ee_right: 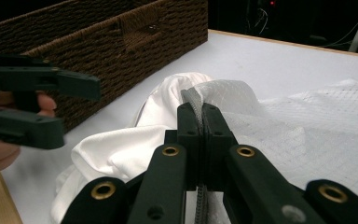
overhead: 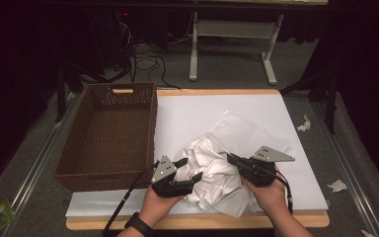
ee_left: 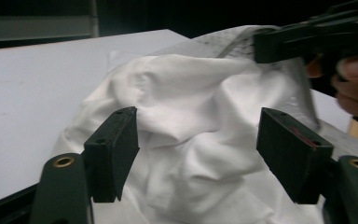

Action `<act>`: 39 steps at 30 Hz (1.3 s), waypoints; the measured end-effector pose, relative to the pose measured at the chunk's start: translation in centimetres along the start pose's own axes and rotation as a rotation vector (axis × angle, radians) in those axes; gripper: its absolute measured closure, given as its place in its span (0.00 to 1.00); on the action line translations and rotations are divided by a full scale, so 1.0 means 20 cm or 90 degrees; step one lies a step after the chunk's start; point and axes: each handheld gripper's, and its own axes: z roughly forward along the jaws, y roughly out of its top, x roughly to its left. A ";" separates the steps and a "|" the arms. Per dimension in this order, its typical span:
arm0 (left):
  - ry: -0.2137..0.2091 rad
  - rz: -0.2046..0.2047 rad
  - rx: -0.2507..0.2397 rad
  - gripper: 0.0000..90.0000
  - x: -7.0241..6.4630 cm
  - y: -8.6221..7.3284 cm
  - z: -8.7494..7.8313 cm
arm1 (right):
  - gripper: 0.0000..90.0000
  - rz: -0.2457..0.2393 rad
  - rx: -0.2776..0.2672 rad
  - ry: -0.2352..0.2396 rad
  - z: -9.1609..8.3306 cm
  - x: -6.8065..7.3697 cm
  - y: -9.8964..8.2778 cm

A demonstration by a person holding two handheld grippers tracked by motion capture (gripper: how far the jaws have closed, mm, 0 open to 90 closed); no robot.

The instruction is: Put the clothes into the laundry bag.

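A crumpled white cloth (overhead: 209, 168) lies near the front of the white table, partly inside a white mesh bag (overhead: 249, 131). My right gripper (overhead: 229, 158) is shut on the bag's grey edge, which shows pinched between its jaws in the right gripper view (ee_right: 199, 109). My left gripper (overhead: 191, 168) is open at the cloth's left side. In the left gripper view the cloth (ee_left: 186, 93) bulges just beyond the two spread pads (ee_left: 116, 149), which do not press on it. The mesh bag (ee_right: 307, 130) spreads out to the right behind the cloth (ee_right: 116, 149).
A brown wicker basket (overhead: 150, 123), with nothing in it, stands on the table's left side close to the left hand. The table's wooden front edge (overhead: 202, 221) runs just below both hands. Paper scraps (overhead: 337, 185) lie on the floor to the right, and a white desk frame (overhead: 193, 49) stands behind.
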 end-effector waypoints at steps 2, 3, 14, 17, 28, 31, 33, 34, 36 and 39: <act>0.017 -0.007 0.003 0.36 0.01 0.00 0.03 | 0.99 0.001 0.000 0.000 0.00 0.00 0.00; 0.025 -0.008 0.004 0.36 0.02 0.00 0.05 | 0.99 0.000 0.000 0.000 0.00 0.00 0.00; 0.049 -0.028 0.073 0.41 0.11 0.08 0.32 | 0.99 -0.003 0.001 0.003 0.00 -0.01 0.00; 0.034 -0.029 0.084 0.73 0.11 0.07 0.34 | 0.99 -0.001 0.003 0.001 0.00 -0.01 -0.01; -0.043 0.013 0.080 0.98 -0.07 0.02 0.12 | 0.99 0.001 0.008 -0.003 0.03 -0.01 -0.01; -0.065 0.026 0.094 0.98 -0.12 0.00 0.12 | 0.99 0.000 0.010 -0.004 0.03 -0.01 -0.01; -0.077 0.030 0.100 0.98 -0.14 -0.01 0.14 | 0.99 0.000 0.010 -0.005 0.03 -0.01 0.00; -0.082 0.029 0.103 0.98 -0.15 -0.01 0.15 | 0.99 -0.001 0.010 -0.005 0.03 -0.01 0.00; -0.088 0.030 0.111 0.98 -0.16 -0.02 0.18 | 0.99 0.003 0.008 -0.005 0.04 -0.01 0.00; -0.084 0.031 0.130 0.98 -0.15 -0.03 0.24 | 0.99 0.005 0.004 0.000 0.03 0.00 0.00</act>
